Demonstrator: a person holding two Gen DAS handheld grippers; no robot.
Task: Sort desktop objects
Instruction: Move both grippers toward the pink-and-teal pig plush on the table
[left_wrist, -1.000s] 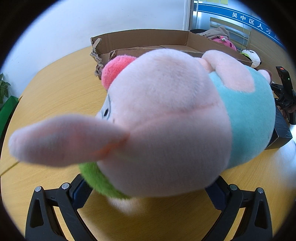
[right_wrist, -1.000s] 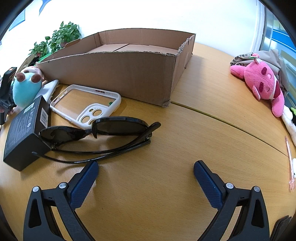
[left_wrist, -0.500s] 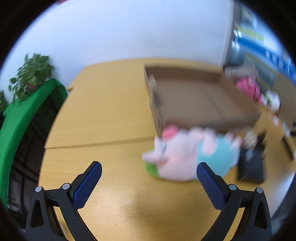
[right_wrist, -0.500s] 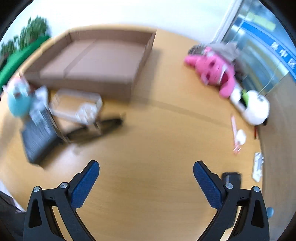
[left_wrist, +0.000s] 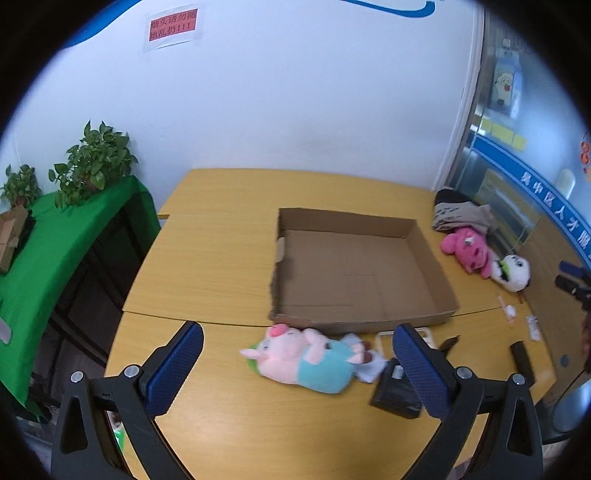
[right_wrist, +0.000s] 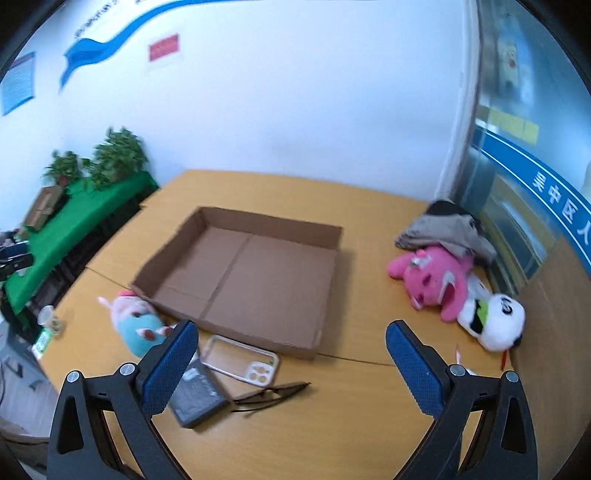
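Observation:
An open, empty cardboard box (left_wrist: 354, 273) (right_wrist: 251, 273) lies in the middle of the wooden table. A pink and teal plush pig (left_wrist: 306, 360) (right_wrist: 136, 323) lies on the table in front of the box's near left corner. A black box (left_wrist: 397, 395) (right_wrist: 195, 393), a clear phone case (right_wrist: 242, 363) and black sunglasses (right_wrist: 271, 393) lie beside it. My left gripper (left_wrist: 295, 373) is open and empty, high above the pig. My right gripper (right_wrist: 288, 365) is open and empty, high above the table's front.
A hot-pink plush (left_wrist: 467, 249) (right_wrist: 432, 278), a white plush (left_wrist: 513, 271) (right_wrist: 493, 319) and a bundle of cloth (right_wrist: 443, 225) lie at the table's right. A green-covered bench with potted plants (left_wrist: 92, 158) stands left. Small items lie by the right edge (left_wrist: 521, 356).
Both grippers have risen far above the table and pulled back. The left gripper has let go of the plush pig, which now lies on the table.

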